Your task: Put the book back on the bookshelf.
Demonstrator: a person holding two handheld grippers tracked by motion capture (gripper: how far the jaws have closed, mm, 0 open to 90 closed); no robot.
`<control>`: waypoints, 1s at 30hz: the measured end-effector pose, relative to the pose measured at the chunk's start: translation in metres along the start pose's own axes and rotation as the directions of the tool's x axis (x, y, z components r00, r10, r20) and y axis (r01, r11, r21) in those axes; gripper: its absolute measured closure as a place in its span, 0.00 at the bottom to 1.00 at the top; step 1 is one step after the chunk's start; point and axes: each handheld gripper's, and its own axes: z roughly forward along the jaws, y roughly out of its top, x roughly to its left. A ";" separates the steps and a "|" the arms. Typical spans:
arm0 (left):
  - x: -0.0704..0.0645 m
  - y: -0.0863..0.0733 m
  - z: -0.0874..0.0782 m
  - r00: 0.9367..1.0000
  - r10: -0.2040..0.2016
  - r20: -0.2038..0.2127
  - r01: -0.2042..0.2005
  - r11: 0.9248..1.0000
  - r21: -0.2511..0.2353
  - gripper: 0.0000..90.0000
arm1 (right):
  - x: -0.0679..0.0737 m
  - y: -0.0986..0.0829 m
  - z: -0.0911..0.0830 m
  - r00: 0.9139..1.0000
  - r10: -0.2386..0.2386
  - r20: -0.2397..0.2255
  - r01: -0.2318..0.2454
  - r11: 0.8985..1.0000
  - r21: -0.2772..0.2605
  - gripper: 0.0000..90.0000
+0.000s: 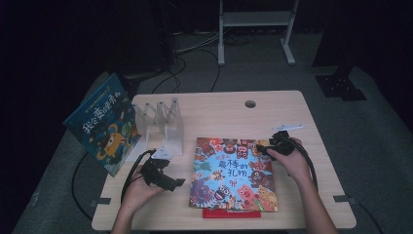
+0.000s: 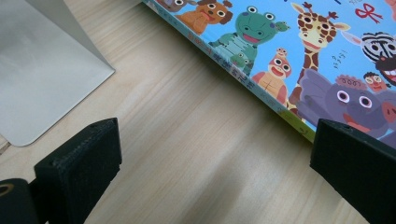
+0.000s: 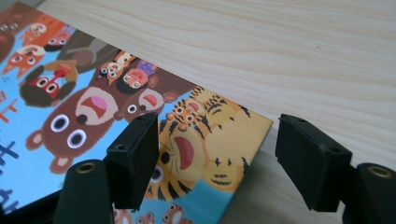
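Hovering with jaws apart: left claw (image 1: 176,184) at nine o'clock of animal picture book (image 1: 234,173), right claw (image 1: 263,147) straddling its two-o'clock corner.

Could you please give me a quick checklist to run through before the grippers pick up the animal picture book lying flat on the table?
1. Left gripper open: ok, its jaws stand wide apart over bare wood.
2. Right gripper open: ok, its jaws straddle the book's corner.
3. Animal picture book lying flat and free: ok, nothing rests on top of it.
4. Left gripper lined up with the book's spine edge: not ok, the edge sits off to one side beside one jaw.
5. Red book underneath staying put when the top one lifts: cannot tell.
6. Clear rack has open slots: ok.
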 end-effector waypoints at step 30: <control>-0.002 0.004 0.000 1.000 0.004 -0.004 -0.004 1.000 -0.016 0.01 | 0.043 0.035 0.042 0.979 -0.115 -0.166 0.128 0.989 0.070 0.32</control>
